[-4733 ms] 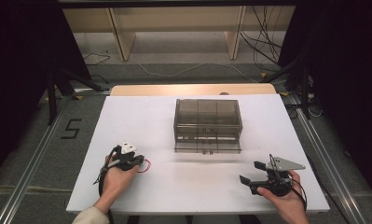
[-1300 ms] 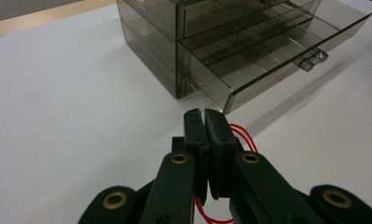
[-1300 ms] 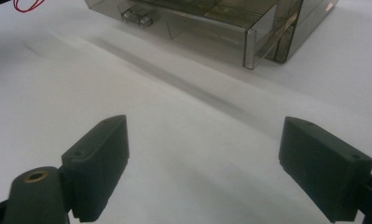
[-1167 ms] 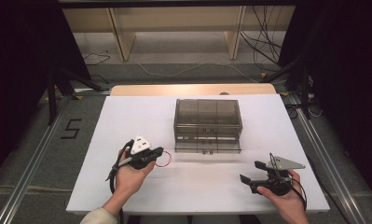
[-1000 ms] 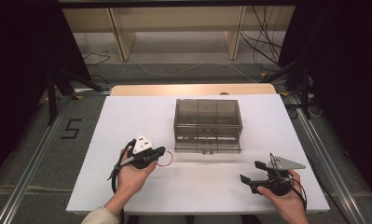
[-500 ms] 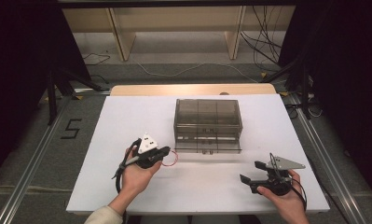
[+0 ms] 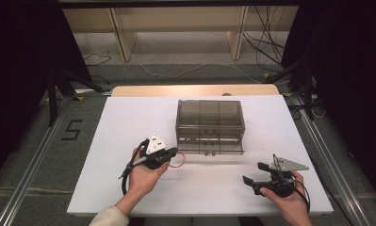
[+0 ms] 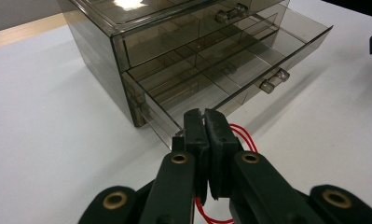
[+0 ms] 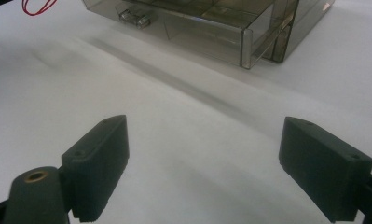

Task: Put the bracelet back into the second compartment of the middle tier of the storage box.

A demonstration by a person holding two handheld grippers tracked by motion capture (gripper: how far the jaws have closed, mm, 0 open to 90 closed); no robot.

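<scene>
A smoky clear drawer box [image 7: 209, 115] stands mid-table with its lower drawer [image 7: 212, 147] pulled out; the drawer [image 8: 221, 79] is split into compartments. My left gripper [image 7: 173, 153] is shut on a thin red loop [image 7: 177, 163] and sits just off the drawer's front left corner. In the left gripper view the closed gripper [image 8: 204, 119] pinches the red loop [image 8: 242, 135], which hangs below the jaws. My right gripper [image 7: 254, 173] stands open near the table's front right, nothing between its fingers. From the right gripper [image 9: 216, 158] the drawer front [image 9: 202, 28] and red loop [image 9: 34, 7] lie ahead.
The white tabletop [image 7: 129, 117] has a wooden strip [image 7: 195, 89] along its far edge. Metal rails [image 7: 30, 160] run on the floor at both sides, and wooden shelving legs [image 7: 119, 37] and cables lie beyond the table.
My left gripper, holding the red loop, has moved right and forward from the table's front left to the open drawer's corner. The right gripper has stayed put.
</scene>
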